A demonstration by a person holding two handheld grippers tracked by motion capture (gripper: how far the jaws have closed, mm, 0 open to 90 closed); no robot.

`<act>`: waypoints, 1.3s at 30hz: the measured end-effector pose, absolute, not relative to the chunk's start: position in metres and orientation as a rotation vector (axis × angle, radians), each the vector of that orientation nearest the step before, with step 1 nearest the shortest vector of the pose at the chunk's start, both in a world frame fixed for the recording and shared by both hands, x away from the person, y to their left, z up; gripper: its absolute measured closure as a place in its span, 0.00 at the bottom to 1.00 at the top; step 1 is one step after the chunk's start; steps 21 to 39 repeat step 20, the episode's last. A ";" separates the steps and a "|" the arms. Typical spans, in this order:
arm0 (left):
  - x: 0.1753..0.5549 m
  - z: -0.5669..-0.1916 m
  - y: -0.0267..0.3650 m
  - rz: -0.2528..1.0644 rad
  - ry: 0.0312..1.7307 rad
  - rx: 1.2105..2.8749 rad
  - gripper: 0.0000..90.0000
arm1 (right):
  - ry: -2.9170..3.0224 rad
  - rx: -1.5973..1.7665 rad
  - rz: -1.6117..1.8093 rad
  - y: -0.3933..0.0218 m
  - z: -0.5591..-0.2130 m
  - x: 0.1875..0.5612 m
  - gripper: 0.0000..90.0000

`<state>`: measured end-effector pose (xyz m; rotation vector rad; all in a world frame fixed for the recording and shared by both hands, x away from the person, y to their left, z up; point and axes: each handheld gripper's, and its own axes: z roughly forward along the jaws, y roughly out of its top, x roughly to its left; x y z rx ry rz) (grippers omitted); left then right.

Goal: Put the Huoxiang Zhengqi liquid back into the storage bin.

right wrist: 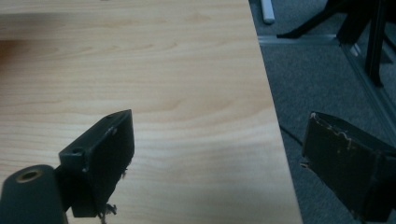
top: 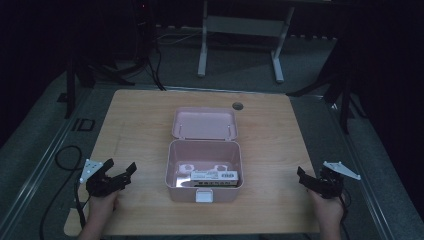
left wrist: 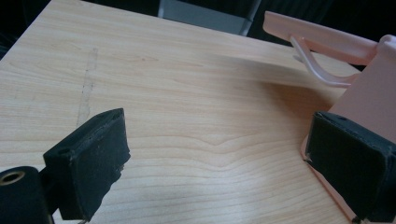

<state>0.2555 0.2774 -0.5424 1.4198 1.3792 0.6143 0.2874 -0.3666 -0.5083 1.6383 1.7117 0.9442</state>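
Note:
A pink box [top: 204, 167] stands open in the middle of the wooden table [top: 135, 120], its lid [top: 204, 122] laid back behind it. Inside lies a white labelled packet [top: 214, 177]. My left gripper [top: 119, 172] rests at the front left of the table, open and empty, a short way left of the box. In the left gripper view its jaws are wide apart over bare wood, with the box wall [left wrist: 369, 100] and lid [left wrist: 322, 39] at the right. My right gripper [top: 312, 180] is open and empty at the table's front right edge.
Grey carpet [right wrist: 327, 84] drops off right beside the right gripper. A round cable hole [top: 237, 106] sits at the table's back edge. A white desk frame [top: 240, 35] and dark stands are on the floor behind. A black cable [top: 65, 160] loops at the left.

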 end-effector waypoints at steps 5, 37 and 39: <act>0.256 -0.543 0.277 0.619 1.388 1.431 0.07 | 1.716 1.671 0.948 -0.366 -0.522 0.283 0.10; 0.257 -0.543 0.277 0.619 1.388 1.430 0.07 | 1.750 1.701 1.005 -0.357 -0.544 0.270 0.10; 0.257 -0.543 0.277 0.619 1.388 1.430 0.07 | 1.750 1.701 1.005 -0.357 -0.544 0.270 0.10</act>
